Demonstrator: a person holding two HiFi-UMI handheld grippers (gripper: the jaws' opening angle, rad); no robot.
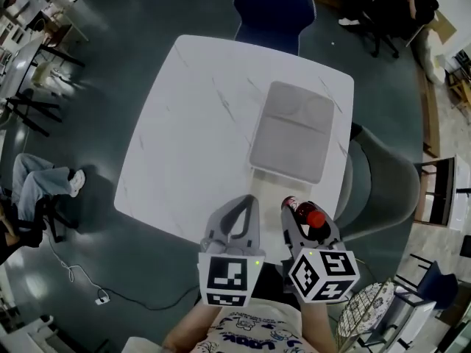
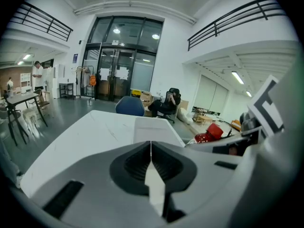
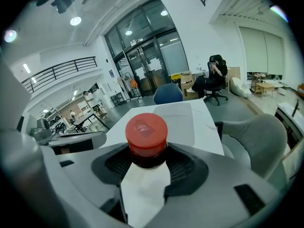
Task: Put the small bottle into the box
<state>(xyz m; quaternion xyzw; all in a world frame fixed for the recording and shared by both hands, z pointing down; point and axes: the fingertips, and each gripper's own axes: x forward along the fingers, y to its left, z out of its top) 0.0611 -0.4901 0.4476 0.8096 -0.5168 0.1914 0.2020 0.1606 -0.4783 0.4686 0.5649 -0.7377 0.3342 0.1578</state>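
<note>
right gripper view: right claw pinches the small bottle, probably to carry it to the box ahead; left claw closed, empty.

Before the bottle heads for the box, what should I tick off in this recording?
1. The small bottle is clamped in the right gripper: ok.
2. Its red cap is on: ok.
3. The left gripper is shut on nothing: ok.
4. The box lies on the table ahead of both grippers: ok.
5. The box is open to take the bottle: cannot tell.
</note>
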